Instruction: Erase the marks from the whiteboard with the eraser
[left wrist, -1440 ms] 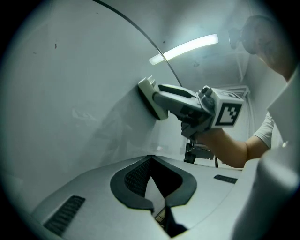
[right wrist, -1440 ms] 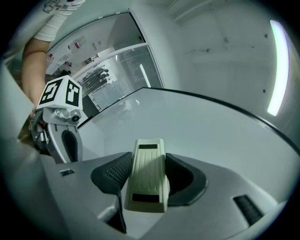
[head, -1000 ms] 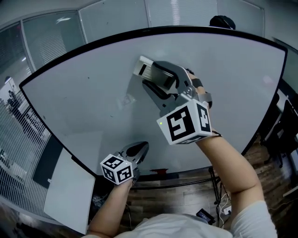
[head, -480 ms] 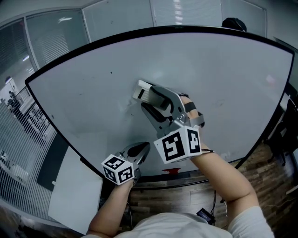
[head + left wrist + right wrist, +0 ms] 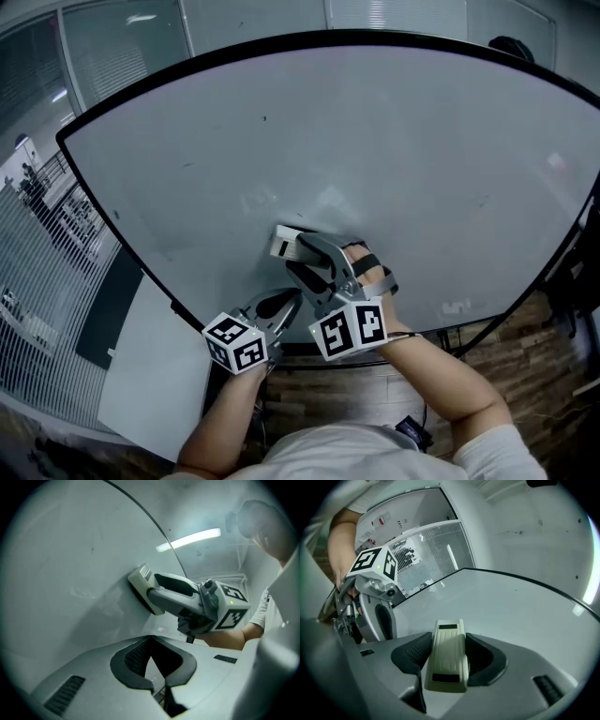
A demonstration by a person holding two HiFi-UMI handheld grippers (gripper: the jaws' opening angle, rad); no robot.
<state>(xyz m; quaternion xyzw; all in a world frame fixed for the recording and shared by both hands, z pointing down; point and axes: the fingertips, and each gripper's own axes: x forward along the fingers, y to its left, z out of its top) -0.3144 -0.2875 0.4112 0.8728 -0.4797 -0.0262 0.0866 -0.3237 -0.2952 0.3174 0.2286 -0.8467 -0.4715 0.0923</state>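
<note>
The right gripper (image 5: 305, 261) has its jaws closed on the eraser (image 5: 448, 654), one dark pad against each long side. The left gripper (image 5: 158, 685) is just beside it, lower and to the left in the head view; its jaws are pressed together at the tips with nothing between them.

Both point at the whiteboard (image 5: 403, 141), a large black-framed surface that fills most of the head view. The left gripper and the two marker cubes (image 5: 349, 328) cover a stretch of the board's lower edge. On the board there is a faint smudge (image 5: 258, 199) above the eraser and a small pale mark (image 5: 457, 307) near the lower right edge (too faint to read as writing or residue). Left of the board stand glass partitions (image 5: 42, 234) with a grid pattern, and a white panel (image 5: 141, 375) leans below the board's lower left edge. A wooden floor (image 5: 525, 361) shows to the right.

The board's right end is cut off by the frame. A dark object (image 5: 511, 45) shows above the top edge; what it is cannot be told. The eraser's wiping face is turned to the board and hidden.

The eraser sticks out past the right gripper's fingertips and, in the left gripper view, lies flat against the board's lower middle part.
</note>
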